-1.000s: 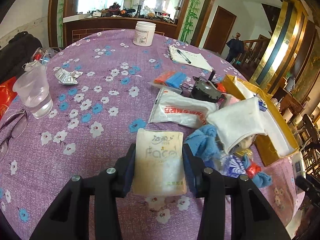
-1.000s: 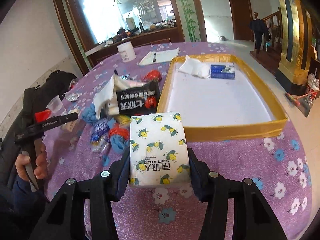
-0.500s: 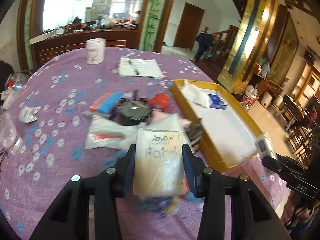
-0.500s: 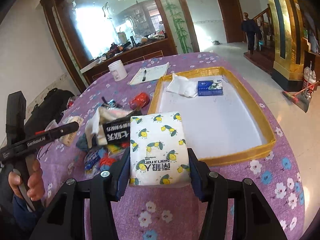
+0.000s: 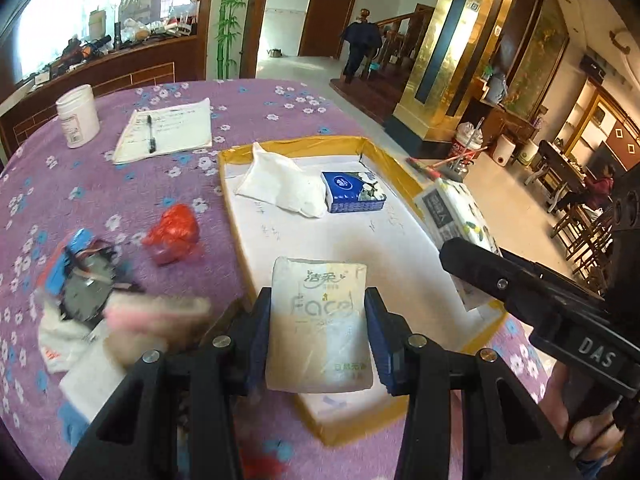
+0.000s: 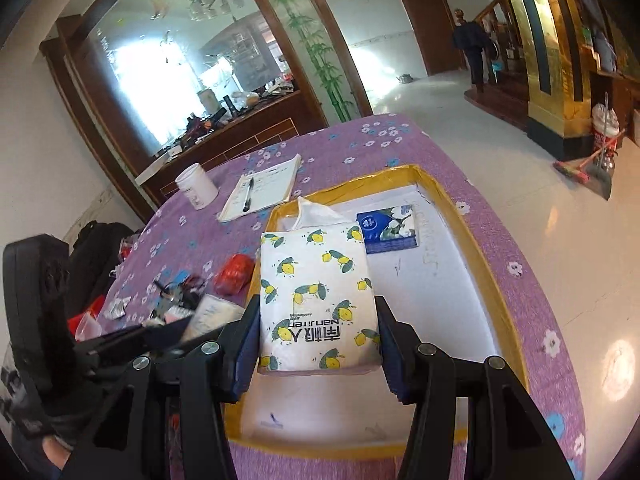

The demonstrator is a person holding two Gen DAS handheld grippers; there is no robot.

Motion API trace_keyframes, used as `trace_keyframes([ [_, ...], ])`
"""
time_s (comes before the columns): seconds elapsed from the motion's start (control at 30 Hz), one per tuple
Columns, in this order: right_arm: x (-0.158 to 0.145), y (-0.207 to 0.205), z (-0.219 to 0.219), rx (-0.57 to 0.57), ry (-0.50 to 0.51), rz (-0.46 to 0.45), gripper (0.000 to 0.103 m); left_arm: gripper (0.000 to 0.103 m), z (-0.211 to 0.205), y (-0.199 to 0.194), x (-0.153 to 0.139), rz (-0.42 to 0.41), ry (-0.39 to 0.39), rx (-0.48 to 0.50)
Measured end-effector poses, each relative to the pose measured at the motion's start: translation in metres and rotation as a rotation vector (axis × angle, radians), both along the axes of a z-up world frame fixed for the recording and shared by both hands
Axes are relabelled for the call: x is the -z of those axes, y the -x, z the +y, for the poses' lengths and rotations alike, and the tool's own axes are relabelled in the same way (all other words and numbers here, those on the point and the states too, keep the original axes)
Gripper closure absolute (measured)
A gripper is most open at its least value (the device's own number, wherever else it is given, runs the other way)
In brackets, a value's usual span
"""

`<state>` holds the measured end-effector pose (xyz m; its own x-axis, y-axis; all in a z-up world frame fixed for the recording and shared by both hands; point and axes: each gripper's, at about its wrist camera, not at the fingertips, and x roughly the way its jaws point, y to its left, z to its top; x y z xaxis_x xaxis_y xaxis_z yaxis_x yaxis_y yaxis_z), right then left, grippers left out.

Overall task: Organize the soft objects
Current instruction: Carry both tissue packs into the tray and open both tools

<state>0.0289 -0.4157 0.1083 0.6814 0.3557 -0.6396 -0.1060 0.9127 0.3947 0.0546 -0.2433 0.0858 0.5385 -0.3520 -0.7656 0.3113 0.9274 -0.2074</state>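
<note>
Tissue packs fill both grippers, and the yellow-rimmed tray serves as the landmark. Through the left wrist camera, the left gripper (image 5: 318,330) is clamped on a cream tissue pack (image 5: 319,326), which a second ago hung over the purple surface (image 5: 120,192) beside the clutter and now hangs over the tray (image 5: 404,168) near its front rim; at the tray's far end lie a white cloth (image 5: 280,184) and a blue tissue pack (image 5: 354,192), and the heap of leftover items (image 5: 100,292) sits left of the tray, blurred. Through the right wrist camera, the right gripper (image 6: 318,338) is clamped on a lemon-print tissue pack (image 6: 316,300), carried from short of the tray's front rim to above its white floor (image 6: 440,300). Both packs look ready to be lowered and released inside, leaving the heap to sort.
</note>
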Motion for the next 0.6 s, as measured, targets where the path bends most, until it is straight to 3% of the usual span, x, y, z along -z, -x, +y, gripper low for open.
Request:
trace_keyframes([
  [0.23, 0.015, -0.07, 0.0, 0.007, -0.023, 0.076, 0.047, 0.06, -0.025, -0.047, 0.037, 0.103, 0.013, -0.026],
  [0.4, 0.03, -0.113, 0.008, -0.025, -0.05, 0.148, 0.047, 0.06, -0.027, -0.043, 0.048, 0.062, -0.02, -0.012],
  [0.6, 0.051, -0.151, 0.038, -0.097, -0.002, 0.2, 0.047, 0.06, -0.029, -0.044, 0.057, 0.059, -0.032, 0.01],
])
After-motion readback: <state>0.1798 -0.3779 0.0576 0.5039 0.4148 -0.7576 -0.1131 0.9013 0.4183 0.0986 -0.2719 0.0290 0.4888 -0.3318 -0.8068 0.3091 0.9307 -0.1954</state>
